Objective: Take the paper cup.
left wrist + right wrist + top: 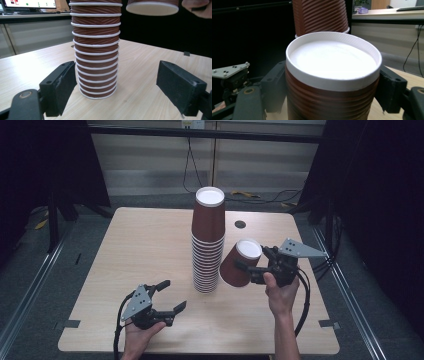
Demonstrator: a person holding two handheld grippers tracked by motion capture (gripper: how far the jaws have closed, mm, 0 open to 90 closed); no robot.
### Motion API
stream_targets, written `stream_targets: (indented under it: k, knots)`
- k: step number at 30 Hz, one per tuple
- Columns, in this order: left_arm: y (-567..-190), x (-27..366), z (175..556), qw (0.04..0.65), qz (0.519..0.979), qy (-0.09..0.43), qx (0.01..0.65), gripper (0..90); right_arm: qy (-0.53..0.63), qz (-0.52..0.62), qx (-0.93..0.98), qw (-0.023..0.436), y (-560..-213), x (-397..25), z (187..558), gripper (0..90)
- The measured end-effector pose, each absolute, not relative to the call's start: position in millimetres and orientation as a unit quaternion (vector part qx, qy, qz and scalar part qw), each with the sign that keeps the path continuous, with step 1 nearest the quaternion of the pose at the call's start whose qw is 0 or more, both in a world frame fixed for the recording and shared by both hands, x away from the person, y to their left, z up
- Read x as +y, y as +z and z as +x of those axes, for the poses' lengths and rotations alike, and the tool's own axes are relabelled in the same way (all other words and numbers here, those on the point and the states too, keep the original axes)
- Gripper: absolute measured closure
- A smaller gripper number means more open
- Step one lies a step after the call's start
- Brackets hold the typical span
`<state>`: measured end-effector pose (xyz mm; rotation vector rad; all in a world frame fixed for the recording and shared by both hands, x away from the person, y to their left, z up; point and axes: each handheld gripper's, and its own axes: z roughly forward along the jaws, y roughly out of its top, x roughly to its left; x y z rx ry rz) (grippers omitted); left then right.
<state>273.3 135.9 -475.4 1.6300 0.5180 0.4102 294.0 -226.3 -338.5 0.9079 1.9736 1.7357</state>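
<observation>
Dark curtains close off both sides of the room, and a pale wooden tabletop (150, 250) carries the work. Near its middle stands a tall stack of cups (208, 240), brown with white rims, upside down and nested; you already have many in place. 1 more cup (241, 262) is in the air just right of the stack, tilted, with its white bottom facing up and away from the column. Your right gripper (250, 265) pinches it across the ribbed wall, a jaw pressed on either side, as the right gripper view shows close up. That cup sits lower than the top of the stack and beside it, not touching, so I judge the lift up and over the top cup is what remains, then the lowering onto it. Your left gripper (172, 296) rests low over the tabletop, near the stack's base on the near left, jaws spread wide and holding nothing; in the left gripper view the column (96, 50) stands between them but farther off.
</observation>
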Motion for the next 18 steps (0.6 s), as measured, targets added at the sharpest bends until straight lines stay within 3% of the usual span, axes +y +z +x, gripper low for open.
stream_targets:
  k: [18]
  knots:
    - [-468,112,271,0.64,0.731,0.146,0.188,16.5,0.608,0.314,0.716,0.141,-376,-198,288,23.3]
